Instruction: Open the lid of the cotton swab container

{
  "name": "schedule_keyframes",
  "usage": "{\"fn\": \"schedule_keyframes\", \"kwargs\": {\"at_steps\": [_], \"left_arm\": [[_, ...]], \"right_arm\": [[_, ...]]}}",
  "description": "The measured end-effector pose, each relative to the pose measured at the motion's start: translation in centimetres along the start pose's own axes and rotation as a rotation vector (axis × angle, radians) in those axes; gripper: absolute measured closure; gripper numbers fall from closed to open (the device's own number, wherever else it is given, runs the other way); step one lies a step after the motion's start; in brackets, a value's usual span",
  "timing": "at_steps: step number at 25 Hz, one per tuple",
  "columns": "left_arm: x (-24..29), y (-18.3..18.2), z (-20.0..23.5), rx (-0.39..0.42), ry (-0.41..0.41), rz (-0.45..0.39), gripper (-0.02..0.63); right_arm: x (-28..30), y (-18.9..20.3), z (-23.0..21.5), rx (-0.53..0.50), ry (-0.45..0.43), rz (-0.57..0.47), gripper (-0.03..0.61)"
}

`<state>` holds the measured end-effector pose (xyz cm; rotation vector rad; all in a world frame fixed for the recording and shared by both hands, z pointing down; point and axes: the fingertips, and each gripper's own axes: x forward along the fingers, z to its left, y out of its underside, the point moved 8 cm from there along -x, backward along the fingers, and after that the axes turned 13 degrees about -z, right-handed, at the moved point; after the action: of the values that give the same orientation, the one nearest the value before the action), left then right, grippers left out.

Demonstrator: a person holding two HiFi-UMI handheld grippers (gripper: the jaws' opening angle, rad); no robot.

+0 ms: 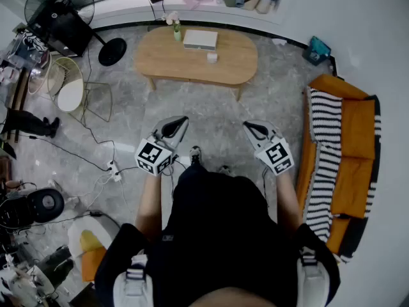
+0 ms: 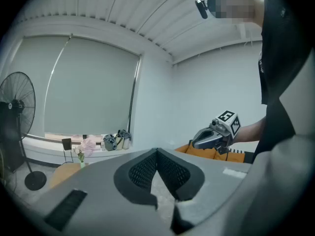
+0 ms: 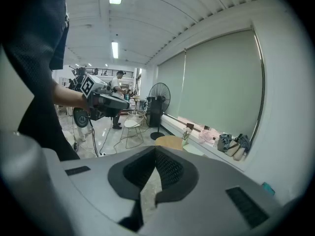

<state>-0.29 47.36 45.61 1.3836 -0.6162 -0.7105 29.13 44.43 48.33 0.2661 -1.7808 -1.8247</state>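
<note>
Well apart from the wooden surface (image 1: 160,56), the person (image 1: 217,235) carries left gripper (image 1: 179,121) and right gripper (image 1: 250,126) clenched and empty, apparently since nothing is within reach yet.

Ahead of the closed fingertips of our left gripper (image 1: 181,119) and right gripper (image 1: 246,126) we have open air over bare marble floor (image 1: 211,107) as far as the coffee table (image 1: 160,59), and the gap between the two grippers is free too. On that table a white box (image 1: 200,39), a small vase (image 1: 177,34) and a small white pot (image 1: 212,57) take up the middle, leaving its left end bare. Outward of our right fingers the orange sofa (image 1: 354,117) closes that side, while outward of our left fingers a wire chair (image 1: 70,88), a fan (image 1: 59,2) and floor cables (image 1: 96,152) crowd the way.
</note>
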Motion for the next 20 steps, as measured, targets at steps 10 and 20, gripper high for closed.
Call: {"fn": "schedule_keyframes", "kwargs": {"at_steps": [10, 20], "left_arm": [[2.3, -0.6, 6.4, 0.000, 0.060, 0.019, 0.614], [2.5, -0.3, 10.9, -0.007, 0.123, 0.038, 0.615]], "right_arm": [[5.1, -0.8, -1.5, 0.016, 0.068, 0.040, 0.581], [9.0, -1.6, -1.2, 0.023, 0.114, 0.055, 0.581]]}}
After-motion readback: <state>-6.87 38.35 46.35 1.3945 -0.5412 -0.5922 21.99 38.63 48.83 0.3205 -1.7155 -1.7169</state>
